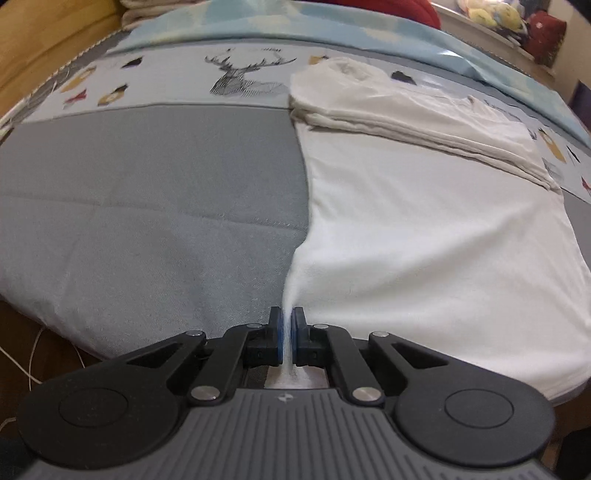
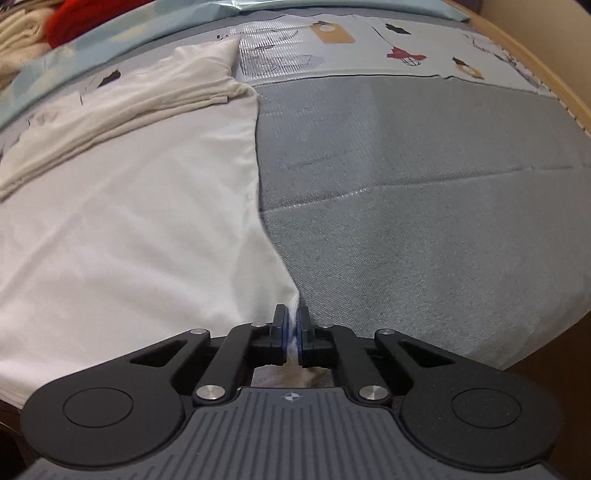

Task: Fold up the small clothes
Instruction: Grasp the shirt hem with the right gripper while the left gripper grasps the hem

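White garment [image 1: 424, 229] pinched in both closed tongs [image 1: 287, 325] [image 2: 292, 325].

You see a grey woven bedspread [image 1: 147, 192] with a deer-printed pale band [image 1: 236, 79], and a red cushion [image 2: 79, 16] behind

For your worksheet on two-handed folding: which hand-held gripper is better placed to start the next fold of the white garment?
Neither alone, probably. The left hand-held gripper pinches the white garment at its near left corner, and the right hand-held gripper pinches its near right corner. Both are shut on cloth, so they should lift together.
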A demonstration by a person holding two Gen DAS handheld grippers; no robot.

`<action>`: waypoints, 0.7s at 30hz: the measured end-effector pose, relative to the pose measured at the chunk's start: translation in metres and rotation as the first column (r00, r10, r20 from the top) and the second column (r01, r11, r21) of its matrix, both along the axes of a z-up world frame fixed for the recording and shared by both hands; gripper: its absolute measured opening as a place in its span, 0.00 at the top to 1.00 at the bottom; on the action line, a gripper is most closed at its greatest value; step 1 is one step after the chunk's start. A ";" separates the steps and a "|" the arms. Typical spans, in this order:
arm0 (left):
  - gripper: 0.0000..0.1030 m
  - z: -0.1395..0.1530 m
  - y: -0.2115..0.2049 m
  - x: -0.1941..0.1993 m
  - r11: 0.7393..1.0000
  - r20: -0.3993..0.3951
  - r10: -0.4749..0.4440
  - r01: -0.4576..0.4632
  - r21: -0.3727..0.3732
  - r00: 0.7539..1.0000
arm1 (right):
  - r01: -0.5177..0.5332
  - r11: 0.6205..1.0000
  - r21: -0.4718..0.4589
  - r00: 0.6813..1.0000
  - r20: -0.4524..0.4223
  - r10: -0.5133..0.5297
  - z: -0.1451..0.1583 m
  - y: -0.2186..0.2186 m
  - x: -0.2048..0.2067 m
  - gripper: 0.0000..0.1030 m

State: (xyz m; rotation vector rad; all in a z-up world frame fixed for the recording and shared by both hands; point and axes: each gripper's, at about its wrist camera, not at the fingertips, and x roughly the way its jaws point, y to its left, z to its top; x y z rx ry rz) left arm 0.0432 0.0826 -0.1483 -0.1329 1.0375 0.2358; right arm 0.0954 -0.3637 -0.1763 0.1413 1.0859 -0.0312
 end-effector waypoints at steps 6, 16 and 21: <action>0.84 -0.016 -0.005 0.003 0.999 -0.082 -0.036 0.035 -0.008 0.996 | -0.037 0.998 -0.049 0.998 -0.043 0.035 -0.006 0.008 0.000 0.93; 0.96 -0.009 -0.005 0.003 0.999 -0.015 -0.034 0.034 0.002 0.999 | -0.046 0.997 -0.055 0.999 -0.030 0.044 -0.005 0.010 -0.002 0.95; 0.93 -0.012 -0.007 0.005 0.999 -0.039 -0.043 0.042 -0.025 0.998 | -0.035 0.999 -0.033 0.999 0.000 0.035 0.000 0.007 -0.003 0.95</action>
